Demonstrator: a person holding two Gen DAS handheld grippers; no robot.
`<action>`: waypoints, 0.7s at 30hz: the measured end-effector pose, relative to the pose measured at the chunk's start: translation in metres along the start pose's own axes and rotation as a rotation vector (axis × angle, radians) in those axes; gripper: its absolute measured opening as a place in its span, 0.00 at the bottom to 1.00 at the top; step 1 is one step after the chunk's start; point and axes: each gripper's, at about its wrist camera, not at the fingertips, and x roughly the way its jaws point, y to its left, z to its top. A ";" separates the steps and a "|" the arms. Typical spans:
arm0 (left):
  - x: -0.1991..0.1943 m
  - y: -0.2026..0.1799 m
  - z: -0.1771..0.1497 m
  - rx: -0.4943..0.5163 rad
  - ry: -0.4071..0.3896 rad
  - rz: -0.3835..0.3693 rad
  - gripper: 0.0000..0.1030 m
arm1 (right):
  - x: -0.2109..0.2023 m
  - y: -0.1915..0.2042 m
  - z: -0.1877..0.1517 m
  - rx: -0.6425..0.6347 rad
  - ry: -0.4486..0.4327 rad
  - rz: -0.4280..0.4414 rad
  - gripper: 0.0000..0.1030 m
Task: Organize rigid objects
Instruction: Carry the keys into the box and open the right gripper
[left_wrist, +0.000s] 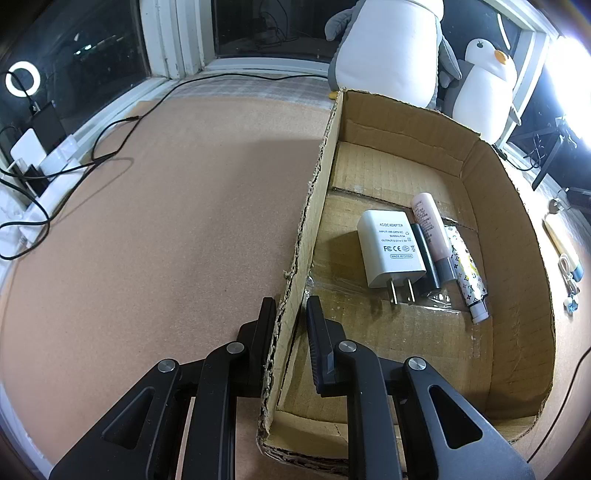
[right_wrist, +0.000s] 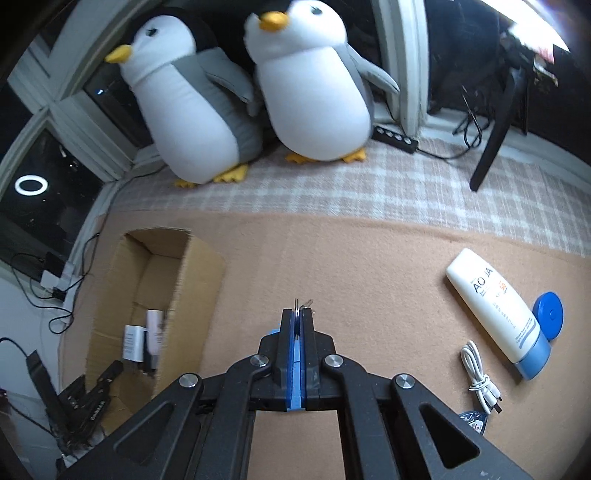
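We are noting the left hand-held gripper (left_wrist: 290, 306) pinching the cardboard box's (left_wrist: 517, 206) left wall; inside are lying a white adapter (left_wrist: 388, 253) and tubes (left_wrist: 432, 236) side by side. Rightward, the right hand-held gripper (right_wrist: 299, 314) is pressing together on a small metal item (right_wrist: 301, 303) above the desk (right_wrist: 369, 258), near a sunscreen tube (right_wrist: 495, 306) and white cable (right_wrist: 480, 380).

Left hand-held gripper (left_wrist: 291, 304) angled steeply downward, its jaws clamped on the cardboard box wall (left_wrist: 291, 295); right hand-held gripper (right_wrist: 297, 314) also angled downward, jaws pressed together on a small metal piece (right_wrist: 303, 304).
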 end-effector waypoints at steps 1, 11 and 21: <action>0.000 0.000 0.000 0.000 0.000 0.000 0.15 | -0.004 0.005 0.000 -0.006 -0.009 0.014 0.02; 0.000 0.000 0.000 0.000 0.000 -0.001 0.15 | -0.042 0.078 -0.021 -0.129 -0.032 0.183 0.02; 0.000 0.002 0.000 -0.004 -0.001 -0.004 0.15 | -0.015 0.129 -0.051 -0.191 0.075 0.273 0.02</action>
